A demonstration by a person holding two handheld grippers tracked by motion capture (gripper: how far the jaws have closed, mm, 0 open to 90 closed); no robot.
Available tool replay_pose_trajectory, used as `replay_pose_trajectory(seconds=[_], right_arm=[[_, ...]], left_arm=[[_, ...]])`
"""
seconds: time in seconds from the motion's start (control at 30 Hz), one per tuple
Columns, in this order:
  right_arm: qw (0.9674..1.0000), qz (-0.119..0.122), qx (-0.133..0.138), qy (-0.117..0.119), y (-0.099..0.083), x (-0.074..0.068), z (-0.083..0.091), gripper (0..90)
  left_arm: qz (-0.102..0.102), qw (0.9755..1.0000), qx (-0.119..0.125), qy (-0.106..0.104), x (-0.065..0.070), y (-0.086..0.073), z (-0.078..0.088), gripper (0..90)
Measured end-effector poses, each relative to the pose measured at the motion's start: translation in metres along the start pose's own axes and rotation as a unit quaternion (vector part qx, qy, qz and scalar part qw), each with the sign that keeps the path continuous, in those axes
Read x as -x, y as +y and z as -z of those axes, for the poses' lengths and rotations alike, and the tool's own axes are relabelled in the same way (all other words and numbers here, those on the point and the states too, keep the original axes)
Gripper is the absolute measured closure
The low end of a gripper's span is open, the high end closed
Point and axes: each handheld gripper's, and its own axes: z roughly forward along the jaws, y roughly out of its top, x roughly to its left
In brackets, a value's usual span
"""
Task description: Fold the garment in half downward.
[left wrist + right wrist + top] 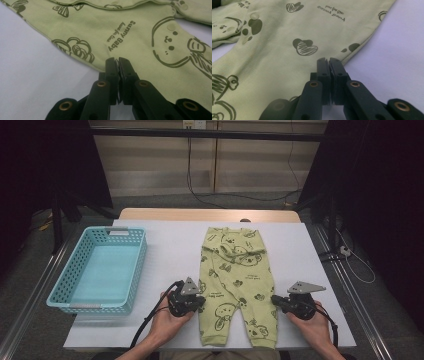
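A light-green baby romper [235, 280] with dark cartoon prints lies flat on the white table cover, legs toward the person. My left gripper [202, 301] sits at the romper's left edge. In the left gripper view its jaws are pressed together right on the hem of the romper [130, 37], at the tips of the gripper [117, 60]. My right gripper [274, 299] sits at the right edge of the garment. In the right gripper view its jaws are likewise closed over the border of the romper [274, 57], at the gripper's tips [328, 60]. Each gripper is held by a hand.
An empty turquoise plastic basket [65, 280] stands on the left of the white table cover [170, 250]. Bare white cover lies between basket and romper and to the romper's right. Dark stands and cables flank the table.
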Motion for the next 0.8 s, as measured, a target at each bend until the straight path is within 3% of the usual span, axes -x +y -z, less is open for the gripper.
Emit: replay_pose_trajectory(seconds=[0.03, 0.07, 0.1, 0.13, 0.17, 0.33, 0.4, 0.43, 0.47, 0.63, 0.67, 0.7, 0.77, 0.8], right_arm=[[1.0000, -0.002, 0.001, 0.004, 0.000, 0.001, 0.000, 88.4], [1.0000, -0.002, 0.000, 0.005, 0.000, 0.001, 0.001, 88.5], [1.0000, 0.000, 0.000, 0.006, 0.000, 0.001, 0.001, 88.5], [1.0000, 0.002, 0.003, 0.008, -0.001, 0.001, 0.001, 88.5], [0.9999, 0.002, 0.002, 0.010, -0.001, 0.001, 0.002, 88.6], [0.9997, 0.011, 0.009, 0.019, -0.002, 0.001, 0.006, 88.5], [0.9997, 0.012, 0.011, 0.019, -0.002, 0.000, 0.009, 88.5], [0.9996, 0.015, 0.012, 0.021, -0.003, 0.000, 0.010, 88.6], [0.9995, 0.018, 0.013, 0.021, -0.003, -0.001, 0.012, 88.6], [0.9991, 0.033, 0.009, 0.025, -0.006, -0.007, 0.017, 88.6], [0.9990, 0.035, 0.007, 0.027, -0.007, -0.008, 0.017, 88.6], [0.9988, 0.038, 0.006, 0.028, -0.007, -0.009, 0.018, 88.6], [0.9987, 0.041, 0.007, 0.031, -0.009, -0.010, 0.020, 88.6], [0.9987, 0.040, 0.007, 0.032, -0.010, -0.011, 0.021, 88.6]], left_arm=[[0.006, 1.0000, 0.002, 0.000, -0.001, -0.001, 0.000, 87.7], [0.017, 0.9993, 0.010, -0.032, -0.003, -0.002, -0.001, 87.7], [0.017, 0.9993, 0.010, -0.031, -0.004, -0.002, 0.000, 87.9], [0.010, 0.9999, -0.004, -0.012, -0.002, -0.001, 0.003, 87.9], [0.017, 0.9998, -0.004, -0.012, -0.002, -0.002, 0.004, 88.0], [0.014, 0.9995, -0.012, -0.024, -0.004, -0.006, 0.012, 88.0], [0.026, 0.9994, 0.003, -0.021, -0.003, -0.010, 0.013, 88.0], [0.022, 0.9994, 0.000, -0.027, -0.004, -0.010, 0.016, 88.0], [0.033, 0.9981, 0.014, -0.051, -0.004, -0.012, 0.014, 88.0], [0.038, 0.9975, 0.013, -0.057, -0.001, -0.017, 0.020, 87.9], [0.035, 0.9975, 0.015, -0.059, 0.000, -0.018, 0.021, 87.9], [0.027, 0.9988, 0.000, -0.042, 0.001, -0.017, 0.024, 87.9], [0.029, 0.9987, 0.000, -0.041, 0.002, -0.018, 0.025, 87.9], [0.013, 0.9989, -0.005, -0.045, 0.001, -0.018, 0.026, 87.9]])
